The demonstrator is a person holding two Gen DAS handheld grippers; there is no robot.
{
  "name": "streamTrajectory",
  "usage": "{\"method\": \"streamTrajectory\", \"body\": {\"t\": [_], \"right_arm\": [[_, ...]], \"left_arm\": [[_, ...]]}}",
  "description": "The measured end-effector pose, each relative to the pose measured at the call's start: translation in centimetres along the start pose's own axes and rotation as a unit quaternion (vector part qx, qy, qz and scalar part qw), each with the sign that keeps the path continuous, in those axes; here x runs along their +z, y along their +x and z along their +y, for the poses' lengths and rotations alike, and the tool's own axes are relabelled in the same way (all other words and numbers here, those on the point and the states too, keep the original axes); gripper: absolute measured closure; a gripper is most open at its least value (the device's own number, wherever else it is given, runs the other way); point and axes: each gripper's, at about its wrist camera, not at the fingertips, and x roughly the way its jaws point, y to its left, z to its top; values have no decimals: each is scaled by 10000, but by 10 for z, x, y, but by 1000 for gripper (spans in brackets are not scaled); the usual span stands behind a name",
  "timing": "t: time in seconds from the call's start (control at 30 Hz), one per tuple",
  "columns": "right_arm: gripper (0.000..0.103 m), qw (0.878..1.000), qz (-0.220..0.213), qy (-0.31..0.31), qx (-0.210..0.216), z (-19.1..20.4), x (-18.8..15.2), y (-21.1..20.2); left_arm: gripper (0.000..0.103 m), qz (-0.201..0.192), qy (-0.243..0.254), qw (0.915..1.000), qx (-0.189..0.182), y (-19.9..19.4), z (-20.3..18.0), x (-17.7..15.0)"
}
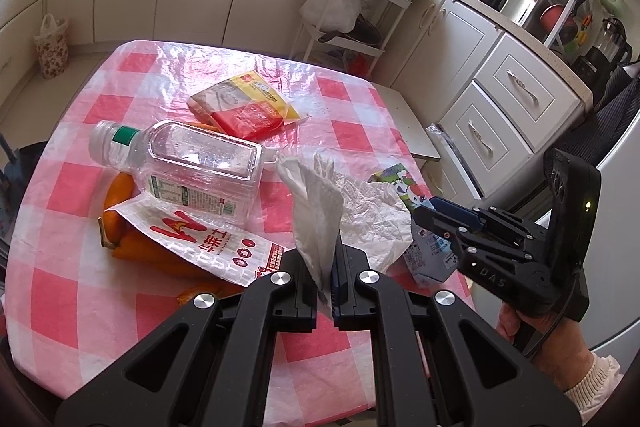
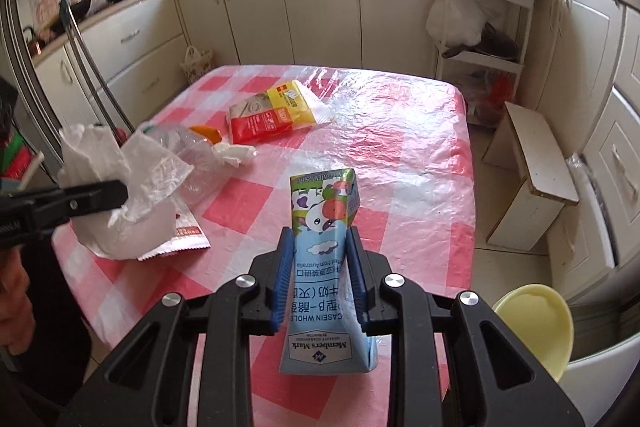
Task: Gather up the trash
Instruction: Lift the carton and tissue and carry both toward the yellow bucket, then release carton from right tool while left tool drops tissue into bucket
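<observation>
Both grippers are loaded above the checked table — the right gripper is clamped on the flattened milk carton, whose long axis runs straight out between its fingers. The left gripper, toward the table's left side, pinches the crumpled tissue. The empty bottle and wrappers lie on the table, nearer the left one — neither can take more until it drops its load.
</observation>
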Motion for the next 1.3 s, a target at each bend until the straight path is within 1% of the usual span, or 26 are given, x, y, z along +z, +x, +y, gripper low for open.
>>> {"method": "streamTrajectory", "body": {"t": [0.1,0.27,0.37,0.47,0.6,0.63,0.73,0.9,1.03,1.1,1.13,1.17,1.2,1.3], "right_arm": [[76,9999,-101,58,0,-4,1,-7],[76,9995,-218,140,-164,-16,0,-18],[76,9982,-310,359,-359,-35,-4,-29],[76,9950,-399,679,-619,-63,-11,-44],[76,9873,-420,1144,-1020,-104,-29,-64],[76,9847,-372,1257,-1144,-117,-36,-67],[76,9799,-157,1482,-1325,-143,-50,-68],[76,9749,276,1515,-1605,-175,-63,-61],[75,9707,524,1539,-1769,-197,-68,-51],[75,9655,795,1745,-1760,-213,-79,-43],[72,9618,900,1820,-1837,-217,-84,-40],[66,9598,923,1823,-1924,-220,-85,-39],[63,9585,884,1826,-2004,-221,-84,-42],[62,9569,642,1990,-2015,-224,-82,-59]], "left_arm": [[97,-4,22,10000,-36,-1,-2,0],[97,4,145,9998,-158,2,-18,4],[97,28,276,9992,-288,8,-35,7],[97,80,406,9981,-450,16,-55,10],[97,173,697,9954,-634,29,-89,10],[97,190,757,9947,-662,31,-96,9],[97,248,975,9919,-773,41,-123,8],[97,323,1343,9865,-878,59,-168,4],[97,377,1608,9819,-929,74,-199,1],[97,402,1741,9793,-946,81,-214,-2],[97,421,1817,9778,-957,85,-222,-3],[97,434,1860,9768,-970,88,-227,-5],[97,454,1900,9758,-986,91,-232,-6],[97,539,1928,9742,-1039,103,-243,-7]]}}
